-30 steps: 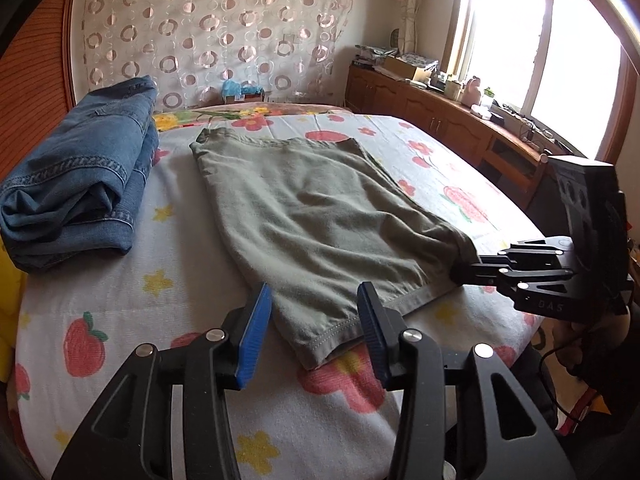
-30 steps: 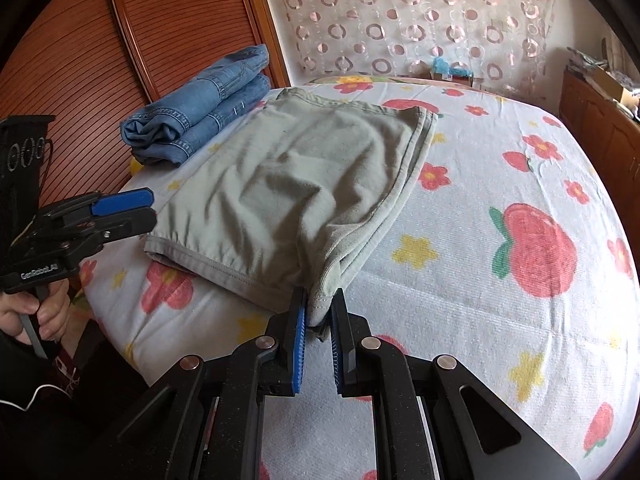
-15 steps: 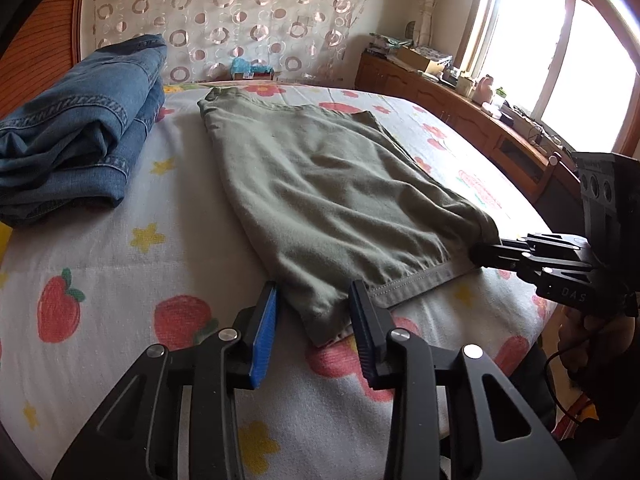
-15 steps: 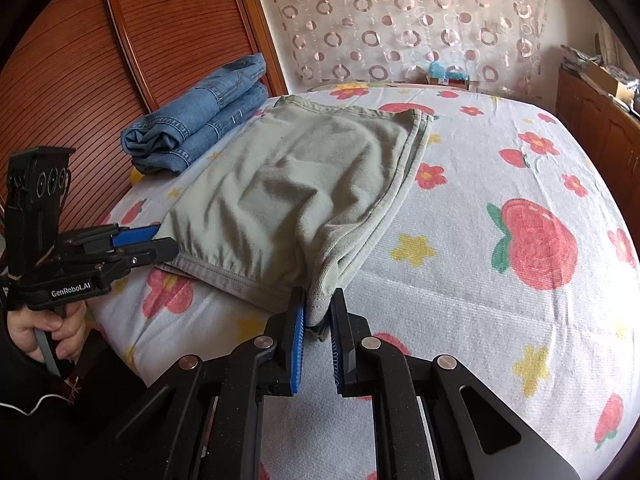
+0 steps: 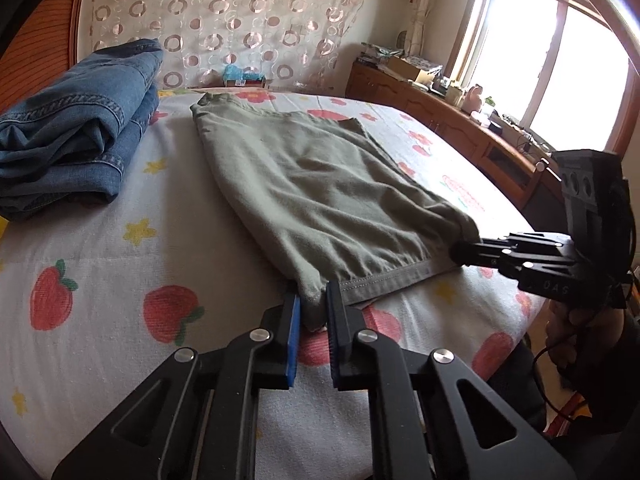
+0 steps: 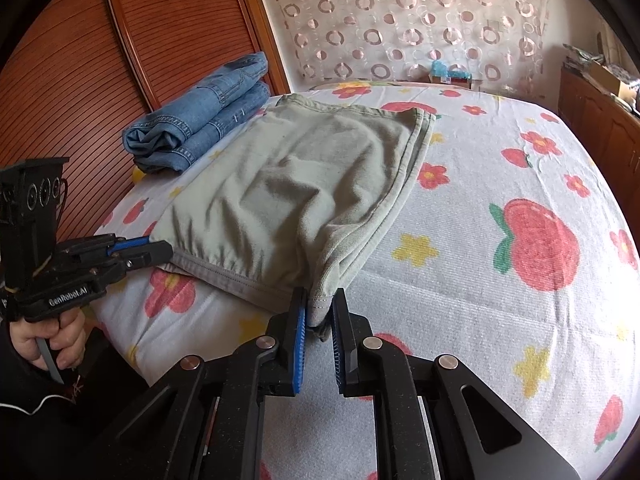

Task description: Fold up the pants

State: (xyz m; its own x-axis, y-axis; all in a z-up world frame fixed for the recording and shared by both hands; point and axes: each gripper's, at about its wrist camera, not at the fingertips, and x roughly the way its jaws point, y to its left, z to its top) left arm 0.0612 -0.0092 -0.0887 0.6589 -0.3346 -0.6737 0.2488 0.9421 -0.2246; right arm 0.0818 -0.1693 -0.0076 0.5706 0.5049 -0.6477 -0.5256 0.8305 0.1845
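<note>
Olive pants lie folded flat on flowered bedspread, hem edge toward near side of bed. Left gripper pinches near-left hem corner, cloth bunched between blue pads. Right gripper pinches near-right corner, jaws pressed on fabric. Versus a second ago: left jaws were spread short of hem, now closed on corner; right grip unchanged. Folded jeans beside pants, apart, by wooden headboard

The left gripper, open and short of the olive pants a second ago, is now brought forward and closed on their near left hem corner.
</note>
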